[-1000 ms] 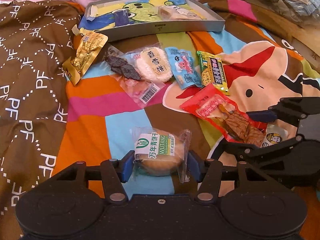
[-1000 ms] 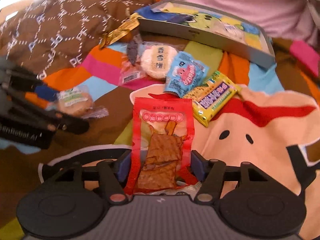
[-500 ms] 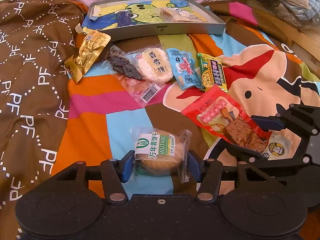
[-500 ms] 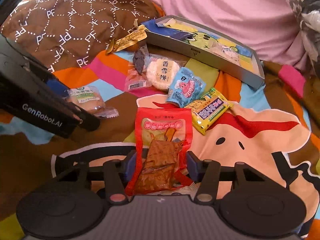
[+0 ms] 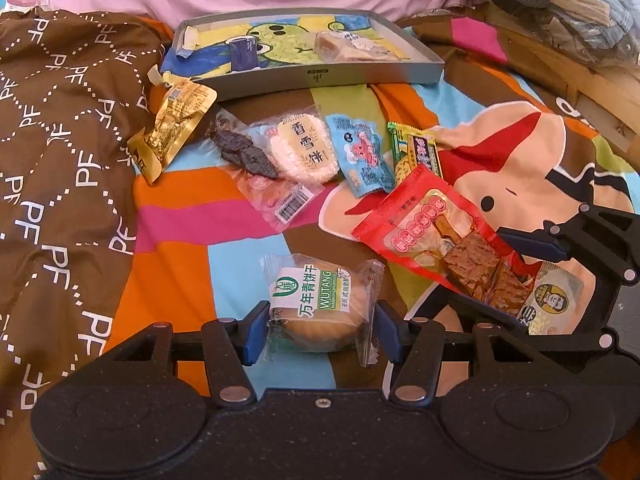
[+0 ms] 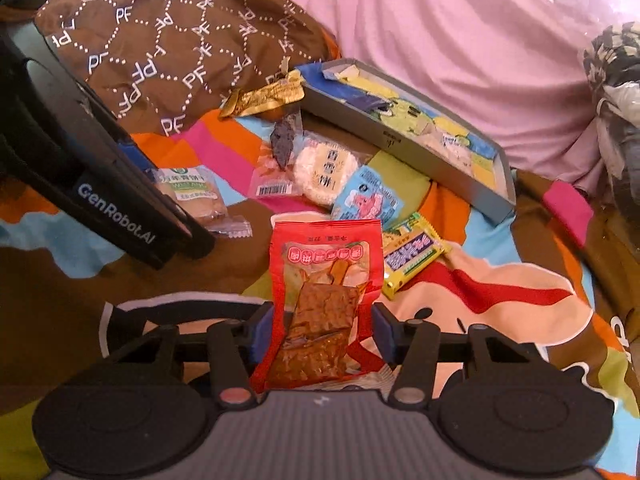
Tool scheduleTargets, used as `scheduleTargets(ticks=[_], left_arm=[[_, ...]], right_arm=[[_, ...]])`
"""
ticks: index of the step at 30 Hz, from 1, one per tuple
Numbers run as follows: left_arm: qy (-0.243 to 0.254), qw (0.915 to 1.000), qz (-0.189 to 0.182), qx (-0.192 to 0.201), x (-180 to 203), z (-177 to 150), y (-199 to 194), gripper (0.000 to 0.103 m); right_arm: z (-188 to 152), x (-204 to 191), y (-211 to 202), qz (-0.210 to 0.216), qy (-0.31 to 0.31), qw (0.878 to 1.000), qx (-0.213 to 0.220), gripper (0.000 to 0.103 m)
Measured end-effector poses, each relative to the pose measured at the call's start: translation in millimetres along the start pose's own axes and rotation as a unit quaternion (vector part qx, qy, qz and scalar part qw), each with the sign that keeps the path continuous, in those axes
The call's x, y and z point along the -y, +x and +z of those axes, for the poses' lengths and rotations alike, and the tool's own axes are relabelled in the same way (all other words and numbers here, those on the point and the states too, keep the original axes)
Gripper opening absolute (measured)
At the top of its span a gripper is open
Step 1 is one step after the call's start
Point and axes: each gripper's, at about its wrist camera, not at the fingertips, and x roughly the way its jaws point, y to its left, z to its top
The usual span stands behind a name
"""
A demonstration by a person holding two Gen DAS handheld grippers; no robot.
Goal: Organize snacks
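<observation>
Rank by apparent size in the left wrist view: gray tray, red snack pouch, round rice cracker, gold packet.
1. gray tray
2. red snack pouch, though nearness inflates it
3. round rice cracker and gold packet look alike; unranked.

- Your left gripper [image 5: 322,328] is showing a speckled black body, silver rivets and blue pads [image 5: 256,330].
- Your right gripper [image 6: 322,334] is wearing a ribbed grey housing behind the jaws.
</observation>
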Motion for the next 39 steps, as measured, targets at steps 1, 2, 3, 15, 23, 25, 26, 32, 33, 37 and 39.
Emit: scheduleTargets(ticks=[1,2,3,15,23,25,26,32,33,37,39], left_arm=[[-0.001,1.0,0.0,0.002,-0.1,0.6,-0.3,0.057],[-0.001,1.0,0.001,0.004,-0.1,1.0,-0.8,0.057],[-0.002,1.0,0.001,0.006,-0.4,1.7,-1.2,0.057],[-0.008,0.9983,0.013,0.057,-9.9,33.3,-8.8,0.057],[-0.011,0.995,0.044,0.089,-27.0,66.6,-16.7,0.057],[-0.015,0.9939,0.051,0.097,-34.3,81.2,-18.0,0.058],[-0.019,0.9933,0.054,0.101,-38.3,89.5,-18.0,0.058],[-0.025,0.9883,0.08,0.128,-62.5,143.4,-7.0,0.058],[-0.022,0.9874,0.084,0.132,-66.1,152.4,-3.3,0.058],[-0.011,0.9842,0.099,0.147,-78.7,185.4,17.3,0.058],[-0.012,0.9823,0.107,0.154,-84.0,198.8,28.3,0.058]], right_arm=[[0.4,0.2,-0.9,-0.003,-0.002,1.0,0.005,0.056],[0.5,0.1,-1.7,-0.007,-0.004,1.0,0.009,0.056],[0.7,-0.1,-2.2,-0.011,-0.006,1.0,0.013,0.056],[5.5,6.8,-11.9,-0.056,-0.017,0.995,0.081,0.056],[25.8,22.4,-8.2,-0.077,-0.035,0.989,0.124,0.056],[36.9,29.7,-4.6,-0.083,-0.041,0.986,0.142,0.056],[43.2,33.6,-1.7,-0.087,-0.043,0.984,0.15,0.056],[86.1,55.5,31.0,-0.097,-0.05,0.977,0.182,0.057],[94.2,58.9,37.6,-0.097,-0.05,0.976,0.188,0.057],[122.9,67.8,66.5,-0.098,-0.055,0.972,0.207,0.057],[136.6,71.5,82.6,-0.095,-0.053,0.971,0.212,0.057]])
